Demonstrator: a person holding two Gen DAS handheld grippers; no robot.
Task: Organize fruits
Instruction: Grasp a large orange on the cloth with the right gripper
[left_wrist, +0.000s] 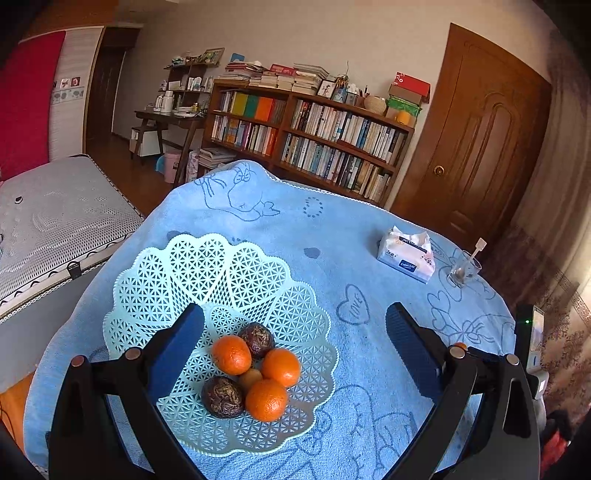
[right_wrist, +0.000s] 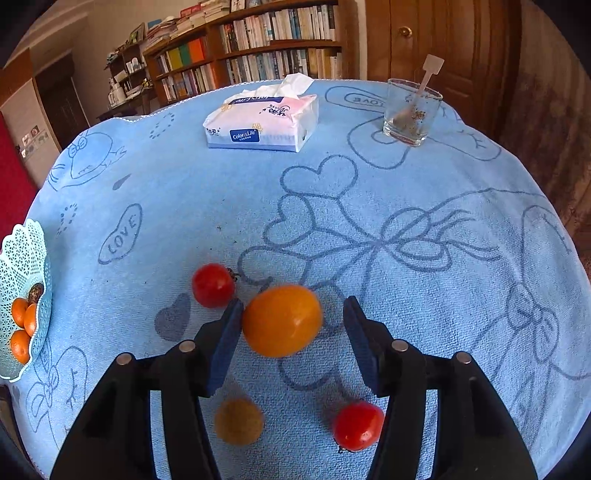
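A smooth yellow-orange fruit (right_wrist: 282, 320) sits between the right gripper (right_wrist: 293, 314) jaws, which are spread; its left pad seems to touch the fruit, though that is hard to judge. Red tomatoes (right_wrist: 213, 285) lie beside. The left gripper (left_wrist: 295, 332) hangs released above the lattice basket (left_wrist: 221, 277) of oranges (left_wrist: 231, 354).
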